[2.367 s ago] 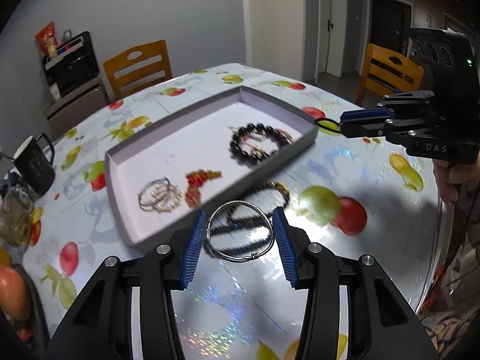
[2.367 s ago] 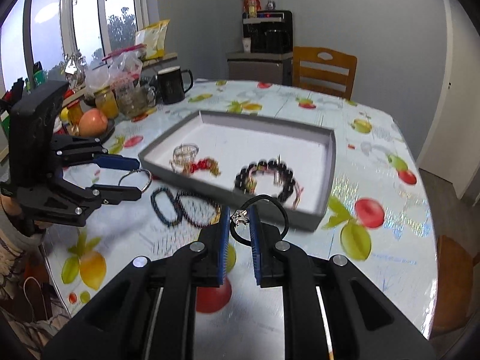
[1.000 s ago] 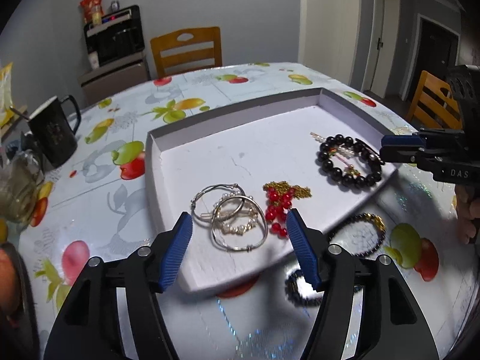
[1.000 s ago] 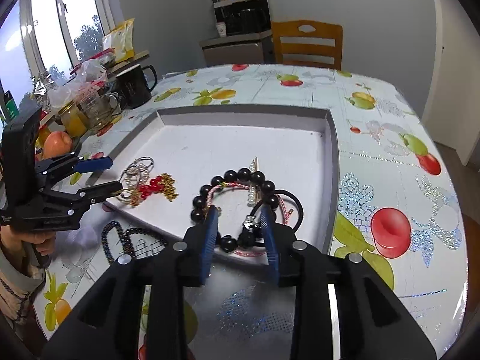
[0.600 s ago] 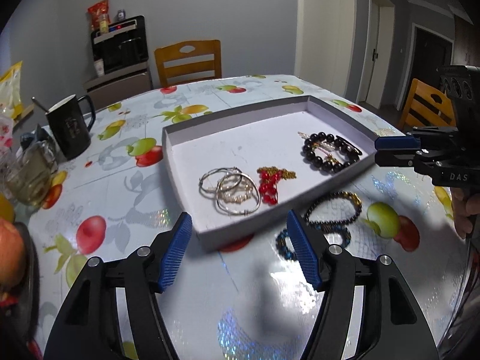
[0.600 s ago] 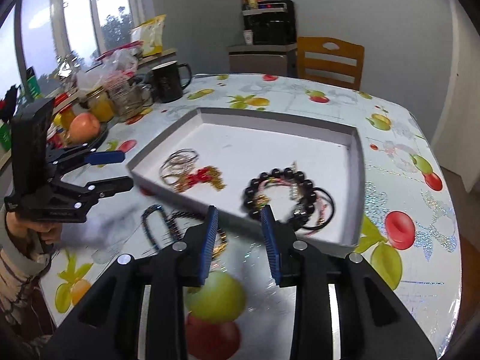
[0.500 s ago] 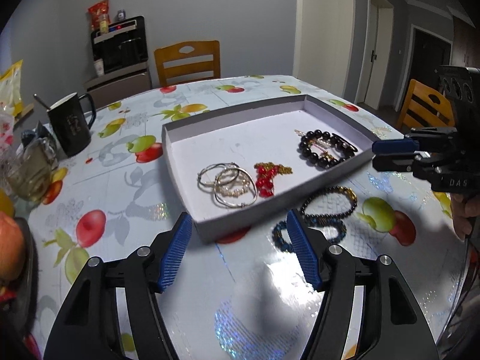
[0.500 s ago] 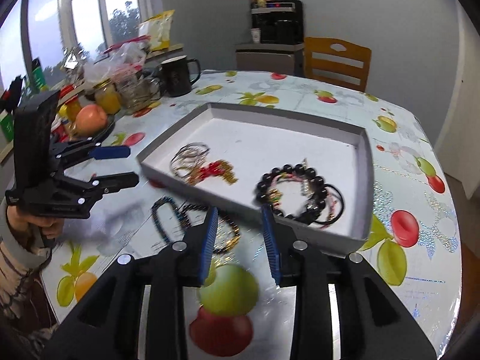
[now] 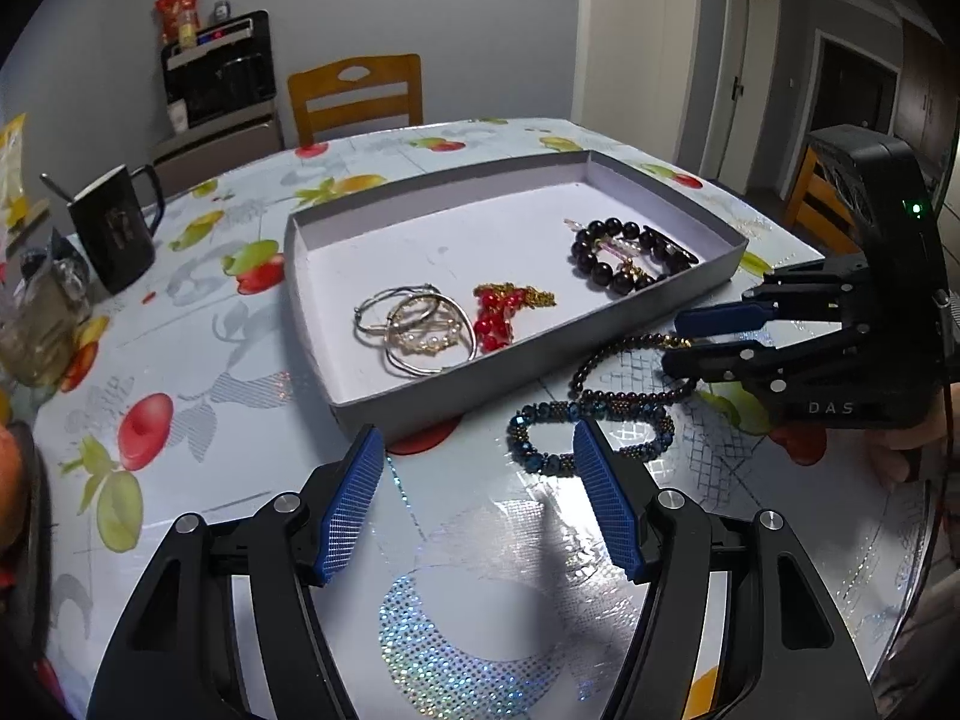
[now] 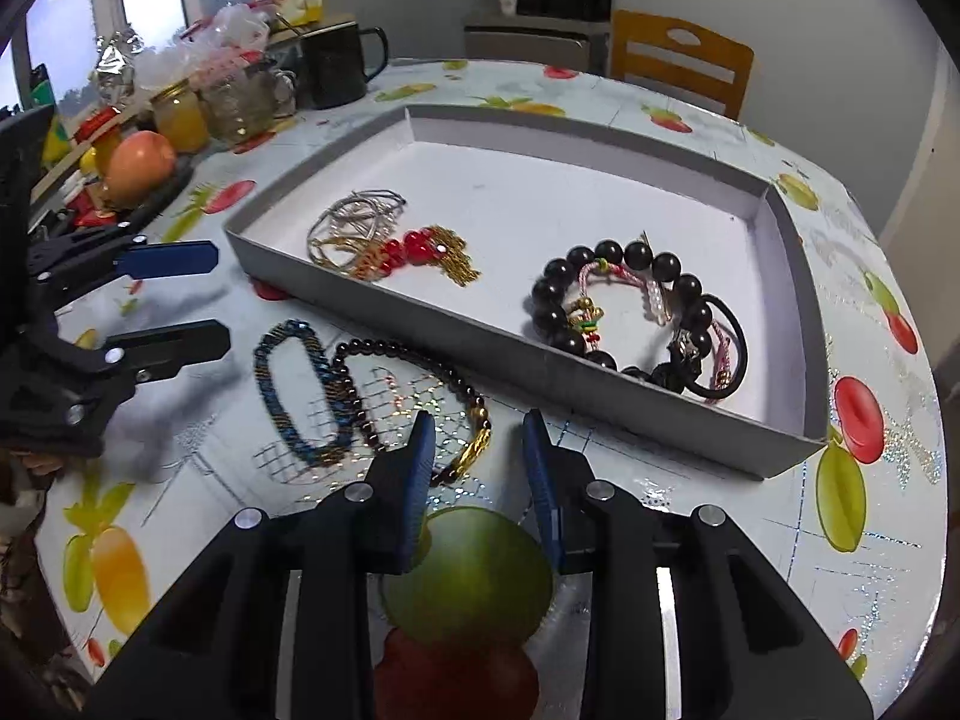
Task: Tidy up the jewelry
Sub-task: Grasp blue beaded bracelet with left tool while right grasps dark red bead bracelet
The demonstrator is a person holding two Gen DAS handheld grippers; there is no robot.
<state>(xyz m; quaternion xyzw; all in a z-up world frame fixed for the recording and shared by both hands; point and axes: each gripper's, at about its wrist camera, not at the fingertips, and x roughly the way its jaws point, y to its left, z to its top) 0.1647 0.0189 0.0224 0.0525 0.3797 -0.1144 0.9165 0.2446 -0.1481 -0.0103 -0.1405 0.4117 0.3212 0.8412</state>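
A grey tray (image 9: 516,360) (image 10: 384,294) holds silver and gold bangles (image 9: 414,324) (image 10: 354,222), a red bead piece (image 9: 498,315) (image 10: 414,252) and a black bead bracelet (image 9: 624,252) (image 10: 606,306) with a black hair tie (image 10: 732,354). In front of the tray on the table lie a blue bead bracelet (image 9: 576,426) (image 10: 294,384) and a dark bead bracelet with gold beads (image 9: 624,360) (image 10: 414,396). My left gripper (image 9: 480,480) (image 10: 180,300) is open and empty, just before the blue bracelet. My right gripper (image 10: 477,450) (image 9: 684,339) is open and empty, low over the dark bracelet.
The round table has a fruit-print cloth (image 9: 198,372). A black mug (image 9: 117,234) (image 10: 336,66), glass jars (image 10: 240,102), an orange (image 10: 138,165) and snack bags stand at the window side. Wooden chairs (image 9: 354,90) (image 10: 678,66) stand behind the table.
Both grippers let go of their rings into the tray, then drew back from it. They now sit low by the two bracelets on the table.
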